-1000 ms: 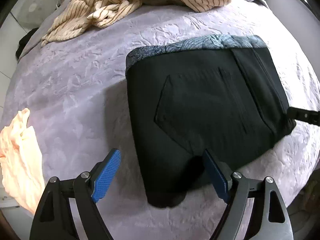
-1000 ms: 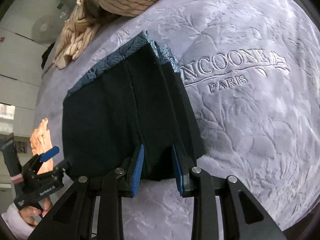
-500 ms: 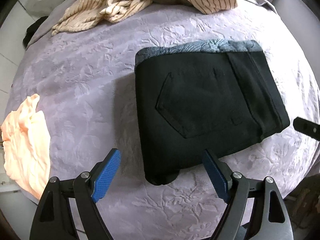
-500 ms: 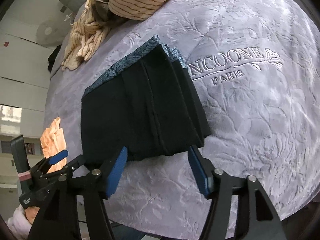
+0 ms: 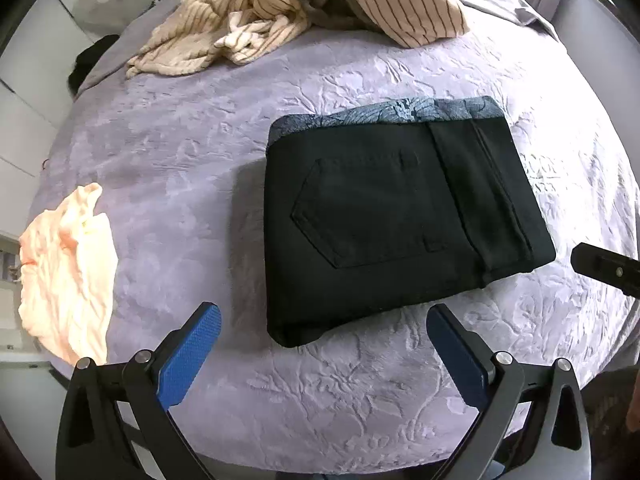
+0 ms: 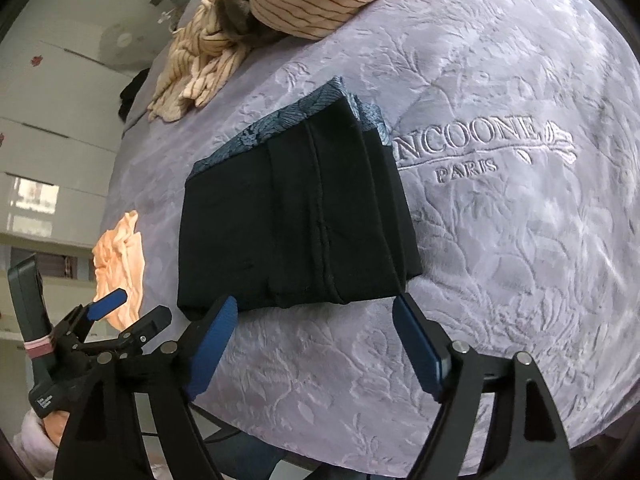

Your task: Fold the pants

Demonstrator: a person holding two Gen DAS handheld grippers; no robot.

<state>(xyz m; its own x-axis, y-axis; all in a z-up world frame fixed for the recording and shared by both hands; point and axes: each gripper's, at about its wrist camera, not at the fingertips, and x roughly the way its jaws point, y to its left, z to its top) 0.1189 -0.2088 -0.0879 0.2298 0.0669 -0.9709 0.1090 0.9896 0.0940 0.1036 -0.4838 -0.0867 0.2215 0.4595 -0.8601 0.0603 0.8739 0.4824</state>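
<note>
Folded pants [image 5: 392, 220] lie mid-frame on the bed [image 5: 180, 152]; a striped clothes heap [image 5: 296, 12] sits behind, a crumpled garment [image 5: 66, 268] at left edge.

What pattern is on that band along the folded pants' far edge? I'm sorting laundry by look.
A blue-grey leaf print band on black pants, clearest from the left wrist.

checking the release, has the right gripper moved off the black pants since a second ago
Yes. The right gripper has pulled back from the black pants; its opening jaws now hold nothing, over bare bedspread short of the near edge it was gripping.
</note>
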